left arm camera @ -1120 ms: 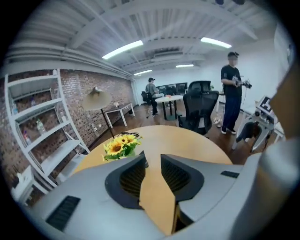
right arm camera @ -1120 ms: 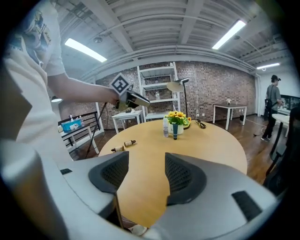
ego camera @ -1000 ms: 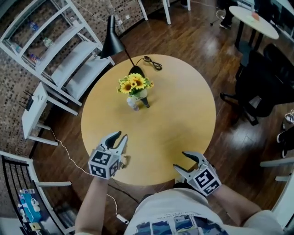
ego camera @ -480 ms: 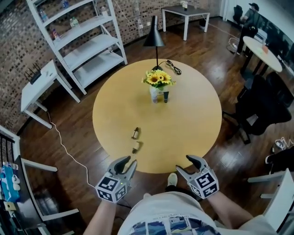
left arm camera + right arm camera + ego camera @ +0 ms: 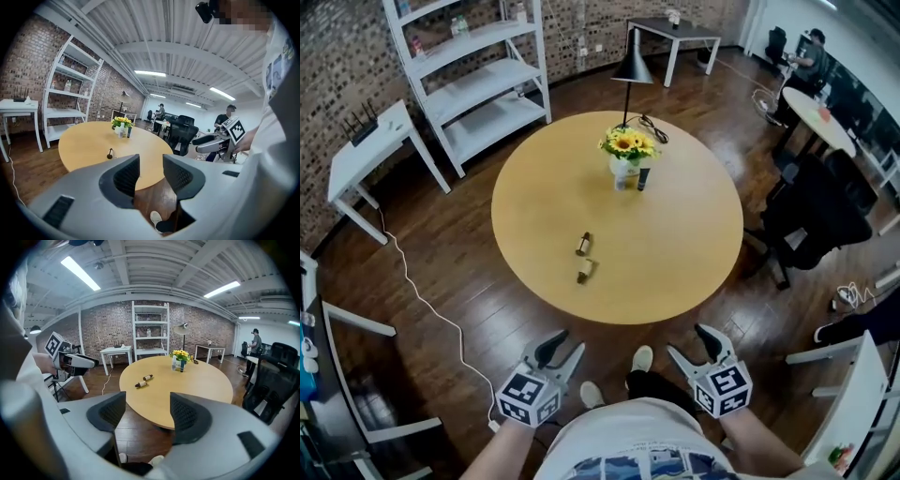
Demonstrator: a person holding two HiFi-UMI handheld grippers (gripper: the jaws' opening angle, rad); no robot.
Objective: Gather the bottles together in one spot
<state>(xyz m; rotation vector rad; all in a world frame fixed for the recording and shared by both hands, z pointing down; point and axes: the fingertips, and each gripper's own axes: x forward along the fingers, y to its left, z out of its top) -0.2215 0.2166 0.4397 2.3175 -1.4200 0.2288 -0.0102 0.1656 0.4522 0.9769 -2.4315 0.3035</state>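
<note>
Two small brown bottles (image 5: pixel 584 244) (image 5: pixel 586 271) lie side by side on the round wooden table (image 5: pixel 694 234), left of its middle; the right gripper view shows the bottles (image 5: pixel 147 377) (image 5: pixel 139 384) too. A white bottle (image 5: pixel 622 177) and a dark bottle (image 5: pixel 642 178) stand by the sunflower vase (image 5: pixel 625 148) at the far side. My left gripper (image 5: pixel 561 349) and right gripper (image 5: pixel 694 344) hang over the floor, short of the table's near edge. Both sets of jaws have just been opening, with nothing between them.
A white shelf unit (image 5: pixel 478 66) and a white side table (image 5: pixel 366 150) stand to the left. A black lamp (image 5: pixel 633 66) rises behind the table, and a black office chair (image 5: pixel 811 211) sits at its right. A white cable (image 5: pixel 422 300) runs across the wooden floor.
The view has drawn back from the table. Both grippers left the table's near edge and now hang over the floor. The two lying bottles have come into sight.
</note>
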